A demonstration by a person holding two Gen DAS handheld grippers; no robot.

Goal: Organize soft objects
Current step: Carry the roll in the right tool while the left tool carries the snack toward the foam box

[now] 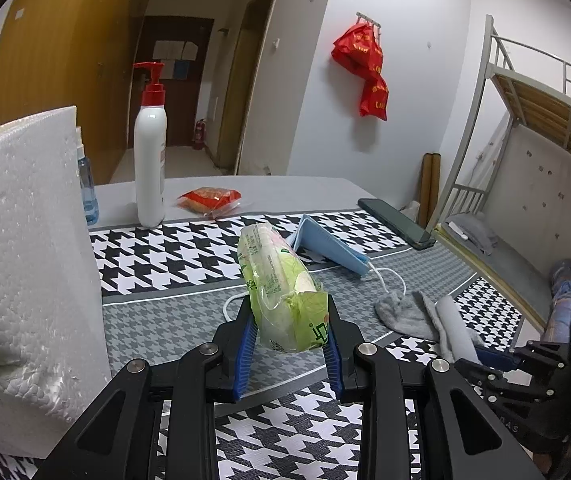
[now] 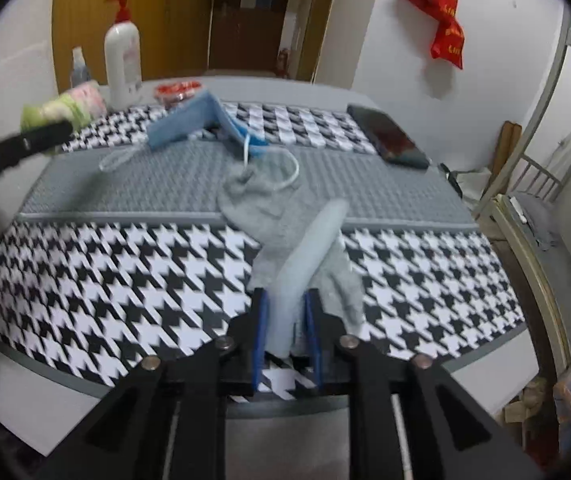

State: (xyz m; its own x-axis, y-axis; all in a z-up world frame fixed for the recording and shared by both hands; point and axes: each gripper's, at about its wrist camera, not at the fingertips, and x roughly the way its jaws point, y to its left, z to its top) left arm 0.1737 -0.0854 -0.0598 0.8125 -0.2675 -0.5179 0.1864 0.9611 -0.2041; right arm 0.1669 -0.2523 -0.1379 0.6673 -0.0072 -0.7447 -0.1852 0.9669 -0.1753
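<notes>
A green plastic tissue pack [image 1: 273, 272] is lifted off the table, and my left gripper [image 1: 288, 312] is shut on its near end. The pack [image 2: 69, 106] and a left finger [image 2: 25, 144] also show at the left of the right wrist view. A grey sock [image 2: 261, 200] lies crumpled on the patterned tablecloth [image 2: 105, 280]. Its pale folded end [image 2: 317, 240] runs between the blue pads of my right gripper [image 2: 287, 300], which is shut on it. A blue face mask [image 2: 189, 120] with white ear loops lies just beyond the sock.
A white foam block [image 1: 25, 260] stands close on the left. A pump bottle [image 1: 149, 160], a small spray bottle [image 1: 87, 188] and a red packet [image 1: 209, 198] sit at the back. A dark phone [image 1: 395, 222] lies at the right edge, beside a bunk bed [image 1: 525, 120].
</notes>
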